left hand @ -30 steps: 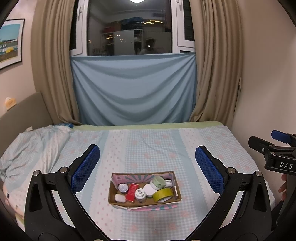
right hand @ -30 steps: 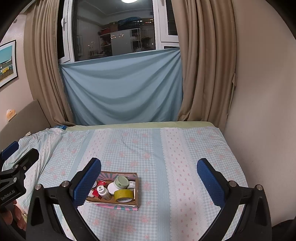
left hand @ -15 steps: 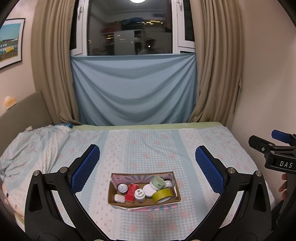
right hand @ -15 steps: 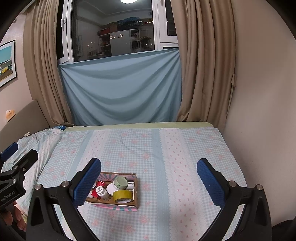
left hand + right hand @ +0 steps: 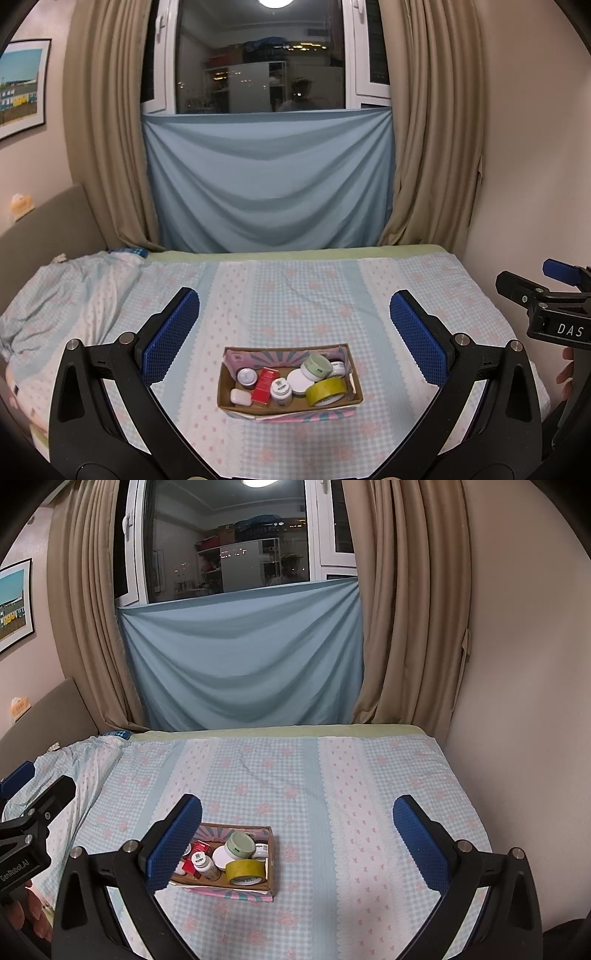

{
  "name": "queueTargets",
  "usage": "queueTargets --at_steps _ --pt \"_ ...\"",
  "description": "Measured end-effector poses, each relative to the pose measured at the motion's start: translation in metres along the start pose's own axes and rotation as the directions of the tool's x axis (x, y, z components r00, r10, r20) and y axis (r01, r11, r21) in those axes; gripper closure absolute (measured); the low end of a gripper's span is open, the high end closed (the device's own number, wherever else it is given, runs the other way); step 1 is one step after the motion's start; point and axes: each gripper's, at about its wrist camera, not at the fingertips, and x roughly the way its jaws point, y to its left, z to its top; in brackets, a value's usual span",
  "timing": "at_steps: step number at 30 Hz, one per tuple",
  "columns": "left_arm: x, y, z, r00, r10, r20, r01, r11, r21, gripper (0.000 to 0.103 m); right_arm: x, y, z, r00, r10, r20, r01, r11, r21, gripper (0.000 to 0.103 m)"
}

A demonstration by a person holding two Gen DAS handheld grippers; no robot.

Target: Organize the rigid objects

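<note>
A small cardboard box [image 5: 343, 349] sits on the bed, also seen in the right wrist view [image 5: 272, 853]. It holds a yellow tape roll [image 5: 327, 390], a green-lidded jar [image 5: 316, 365], a white lid [image 5: 300, 380], a small white bottle [image 5: 280, 391], a red carton [image 5: 264, 384], a round tin [image 5: 246, 376] and a pale soap [image 5: 240, 397]. My left gripper [image 5: 294, 332] is open and empty, held above and short of the box. My right gripper [image 5: 297, 830] is open and empty, to the right of the box.
The bed [image 5: 295, 288] has a blue checked sheet with a rumpled quilt [image 5: 66, 291] at the left. A wall [image 5: 517, 701] runs along the right edge. Curtains [image 5: 424, 147] and a blue cloth [image 5: 266, 177] hang past the far edge.
Both grippers have drifted only slightly; the box sits a touch lower in both views. Nothing was taken hold of or let go.
</note>
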Motion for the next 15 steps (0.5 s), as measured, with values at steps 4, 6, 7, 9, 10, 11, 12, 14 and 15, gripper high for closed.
queueTargets --at_steps 4,6,7,9,10,11,12,14,15 --pt "-0.0006 0.0007 -0.0003 1.000 0.001 0.001 -0.001 1.000 -0.002 0.000 -0.0001 -0.0006 0.0001 1.000 0.000 0.001 0.000 1.000 -0.001 0.000" --pt "-0.0008 0.0012 -0.0002 1.000 0.005 0.003 -0.005 1.000 -0.003 0.000 0.0000 -0.0009 -0.0001 1.000 0.000 0.001 0.000 1.000 -0.001 0.000" --pt "-0.0011 0.0011 -0.0004 1.000 0.009 0.004 -0.009 1.000 -0.005 0.000 0.0000 -0.0011 -0.0001 1.000 0.000 0.001 0.000 1.000 -0.002 0.000" --pt "-0.0013 0.0009 -0.0001 1.000 0.018 0.005 -0.018 1.000 -0.008 0.000 0.0003 -0.0003 -0.0001 1.000 0.000 0.001 0.000 1.000 0.000 0.000" --pt "-0.0015 0.0006 0.0000 1.000 0.021 0.007 -0.021 1.000 -0.007 0.000 0.0001 -0.0003 -0.0003 1.000 -0.001 0.001 0.001 1.000 0.000 0.000" --pt "-0.0019 0.0000 -0.0002 1.000 0.027 0.010 -0.027 1.000 -0.006 0.000 0.0000 -0.0003 -0.0003 1.000 -0.001 0.002 0.001 1.000 -0.001 0.000" --pt "-0.0027 -0.0008 -0.0001 0.999 0.035 0.015 -0.035 0.999 -0.005 0.000 0.0001 -0.0002 -0.0002 1.000 -0.001 0.002 0.001 1.000 -0.001 0.000" --pt "-0.0052 -0.0026 0.0001 0.998 0.053 0.031 -0.053 0.999 0.001 0.000 0.0003 0.0000 -0.0001 1.000 -0.001 0.002 0.001 1.000 0.000 0.000" --pt "-0.0063 -0.0034 0.0002 0.998 0.056 0.039 -0.056 0.998 0.004 0.000 0.0000 0.0000 -0.0004 1.000 -0.001 0.002 0.001 1.000 0.001 0.000"
